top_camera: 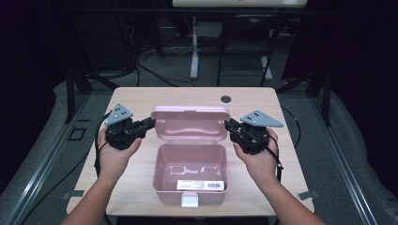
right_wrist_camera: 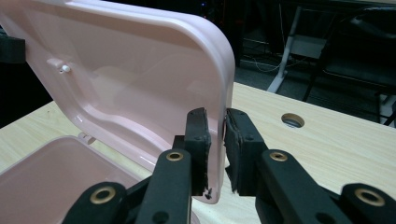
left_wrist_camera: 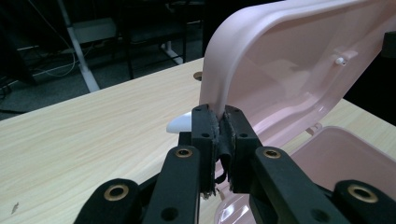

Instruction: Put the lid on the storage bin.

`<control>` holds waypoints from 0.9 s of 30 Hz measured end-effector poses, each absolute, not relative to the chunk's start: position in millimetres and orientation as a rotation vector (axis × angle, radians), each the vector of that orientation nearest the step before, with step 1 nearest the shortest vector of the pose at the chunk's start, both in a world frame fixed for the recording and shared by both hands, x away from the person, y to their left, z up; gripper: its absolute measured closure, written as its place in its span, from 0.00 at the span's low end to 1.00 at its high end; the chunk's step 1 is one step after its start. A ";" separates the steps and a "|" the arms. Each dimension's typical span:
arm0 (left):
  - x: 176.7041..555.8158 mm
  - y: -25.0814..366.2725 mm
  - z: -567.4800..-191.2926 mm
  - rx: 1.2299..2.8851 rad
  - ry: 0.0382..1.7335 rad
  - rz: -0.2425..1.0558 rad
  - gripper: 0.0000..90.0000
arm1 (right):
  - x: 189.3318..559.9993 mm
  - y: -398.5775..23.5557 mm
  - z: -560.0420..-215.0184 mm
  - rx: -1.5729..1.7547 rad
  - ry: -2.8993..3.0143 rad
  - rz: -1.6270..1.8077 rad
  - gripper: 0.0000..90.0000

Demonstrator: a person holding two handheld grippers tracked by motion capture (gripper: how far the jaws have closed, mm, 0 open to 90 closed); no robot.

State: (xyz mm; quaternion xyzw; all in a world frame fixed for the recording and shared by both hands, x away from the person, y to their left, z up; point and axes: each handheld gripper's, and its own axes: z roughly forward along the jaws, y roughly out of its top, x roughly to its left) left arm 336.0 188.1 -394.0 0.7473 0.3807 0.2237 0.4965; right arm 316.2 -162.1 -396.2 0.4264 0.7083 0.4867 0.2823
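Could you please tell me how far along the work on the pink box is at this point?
Done: the pink box stands open with its lid upright. In hand: the left tongs are clamped on one side edge of the lid, while the right tongs straddle the other edge with a slight gap on one side. Left: probably either closing the lid or letting go; the box looks empty apart from a label.

The box and its raised lid are pale pink all over. A white label with black print sits at the box's 6 o'clock wall, above a white latch. The table is light wood grain. Both grippers, left and right, are black with grey plates.
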 end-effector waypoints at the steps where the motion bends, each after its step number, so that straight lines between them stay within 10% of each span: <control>1: 334.8 187.8 -393.5 1.814 0.923 0.544 0.94 | 315.4 -162.1 -396.1 1.142 1.898 1.304 0.88; 27: 312.4 191.1 -395.9 1.811 0.901 0.525 0.92 | 293.2 -165.3 -399.5 1.115 1.920 1.343 0.85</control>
